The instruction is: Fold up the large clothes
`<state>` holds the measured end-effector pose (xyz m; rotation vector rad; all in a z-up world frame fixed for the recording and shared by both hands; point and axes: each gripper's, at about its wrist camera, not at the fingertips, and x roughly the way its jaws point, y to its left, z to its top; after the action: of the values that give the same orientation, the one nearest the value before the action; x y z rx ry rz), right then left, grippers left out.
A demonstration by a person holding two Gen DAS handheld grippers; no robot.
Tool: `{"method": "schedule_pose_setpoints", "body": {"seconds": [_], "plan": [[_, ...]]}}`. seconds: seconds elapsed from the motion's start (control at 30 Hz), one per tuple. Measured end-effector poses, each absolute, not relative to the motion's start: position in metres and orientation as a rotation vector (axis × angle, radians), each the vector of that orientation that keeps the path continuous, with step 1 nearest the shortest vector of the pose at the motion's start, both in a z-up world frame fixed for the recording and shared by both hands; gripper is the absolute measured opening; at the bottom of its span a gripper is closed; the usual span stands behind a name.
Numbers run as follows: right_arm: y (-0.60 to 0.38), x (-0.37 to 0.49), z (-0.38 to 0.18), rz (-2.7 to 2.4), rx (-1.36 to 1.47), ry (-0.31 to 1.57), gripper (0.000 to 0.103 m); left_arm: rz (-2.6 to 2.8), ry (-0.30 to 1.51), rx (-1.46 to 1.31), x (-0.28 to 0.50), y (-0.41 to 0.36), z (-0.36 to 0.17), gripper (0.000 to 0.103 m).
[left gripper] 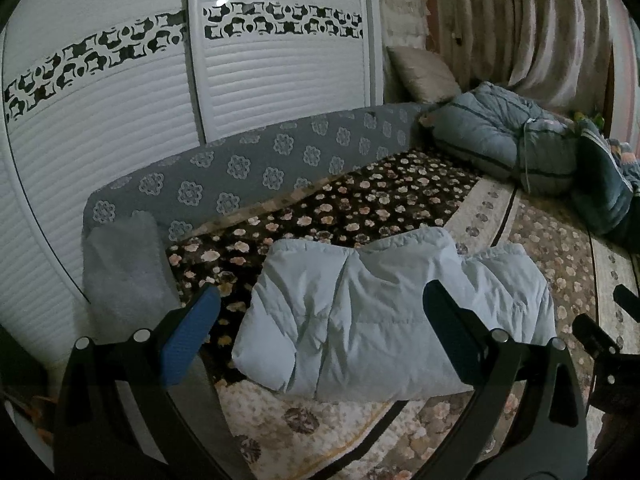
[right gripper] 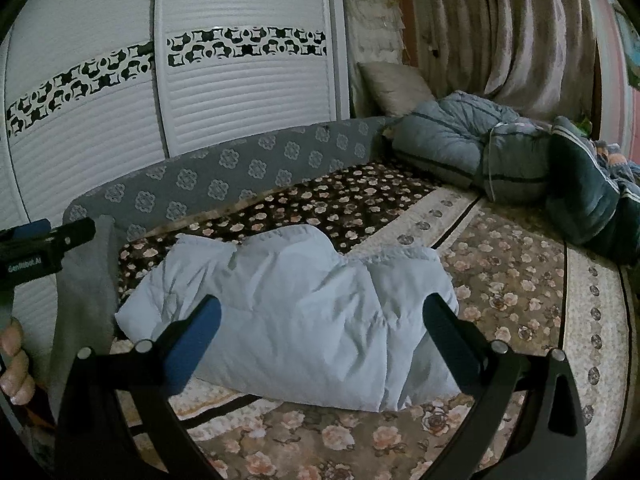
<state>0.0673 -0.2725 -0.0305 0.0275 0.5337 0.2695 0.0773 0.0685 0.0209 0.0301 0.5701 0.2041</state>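
My left claw [left gripper: 322, 336] is spread wide, its blue pads [left gripper: 188, 340] apart and holding nothing; it frames the pale blue padded jacket [left gripper: 384, 320] in the lower centre of the left wrist view. My right claw [right gripper: 322, 340] is likewise spread and empty, with the jacket [right gripper: 304, 320] between and beyond its fingers in the lower centre of the right wrist view. The jacket is a puffy, quilted garment, already folded into a compact, roughly rectangular bundle; its surface is creased, a stitched seam runs across it, and two rounded lobes rise along its far edge. It lies on the floral rug [right gripper: 512, 292], partly over the dark flowered blanket [left gripper: 360, 204] toward the middle of the frame. At the left edge of the right wrist view the left claw [right gripper: 44, 240] appears, with my hand [right gripper: 14, 364] below it. Behind the blanket runs a grey flower-patterned bolster [left gripper: 248, 168], and white louvred wardrobe doors [left gripper: 260, 60] fill the upper left. A bundled grey-blue quilt [left gripper: 500, 140] sits at centre right, before a curtain [left gripper: 540, 28] in the upper right.
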Motion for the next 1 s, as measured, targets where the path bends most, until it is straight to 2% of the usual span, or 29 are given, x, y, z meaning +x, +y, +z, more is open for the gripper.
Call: {"method": "schedule_pose_setpoints", "body": {"seconds": [1.0], "plan": [[-0.272, 0.060, -0.033, 0.271, 0.037, 0.540, 0.101, 0.219, 0.563, 0.066, 0.065, 0.063, 0.028, 0.100]]}}
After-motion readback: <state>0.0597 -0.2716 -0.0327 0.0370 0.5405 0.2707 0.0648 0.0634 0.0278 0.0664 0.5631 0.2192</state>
